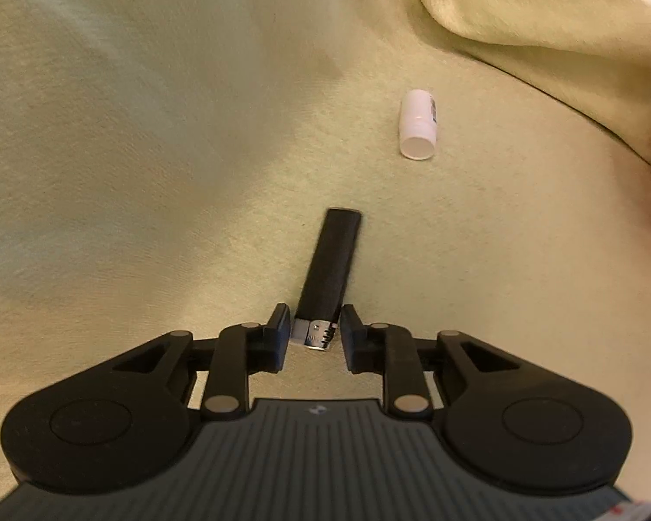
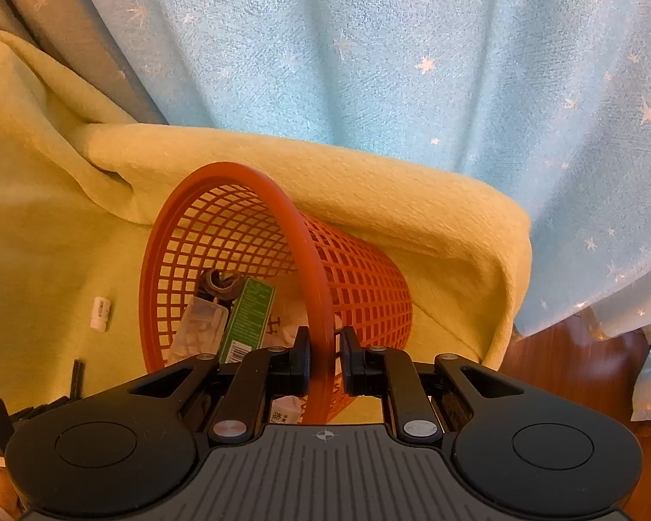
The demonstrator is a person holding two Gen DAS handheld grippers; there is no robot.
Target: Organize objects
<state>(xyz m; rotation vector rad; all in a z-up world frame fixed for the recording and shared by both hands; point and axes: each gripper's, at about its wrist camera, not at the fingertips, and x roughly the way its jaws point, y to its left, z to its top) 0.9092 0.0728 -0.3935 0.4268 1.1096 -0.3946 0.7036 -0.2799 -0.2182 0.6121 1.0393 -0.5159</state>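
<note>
Black lighter [image 1: 329, 271] between parted left claw [image 1: 315, 332]; right claw [image 2: 325, 358] straddles basket [image 2: 238, 234] rim.

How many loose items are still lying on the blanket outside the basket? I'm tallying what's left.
2: a black lighter between the left gripper's fingers, and a white tube farther ahead to its right. Others may lie out of view.

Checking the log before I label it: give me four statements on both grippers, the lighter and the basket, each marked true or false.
1. The left gripper straddles the metal end of the black lighter. True.
2. The white tube is inside the basket. False: it lies on the yellow blanket.
3. The right gripper straddles the orange basket rim. True.
4. The basket is empty. False: it holds a green box and other items.
</note>
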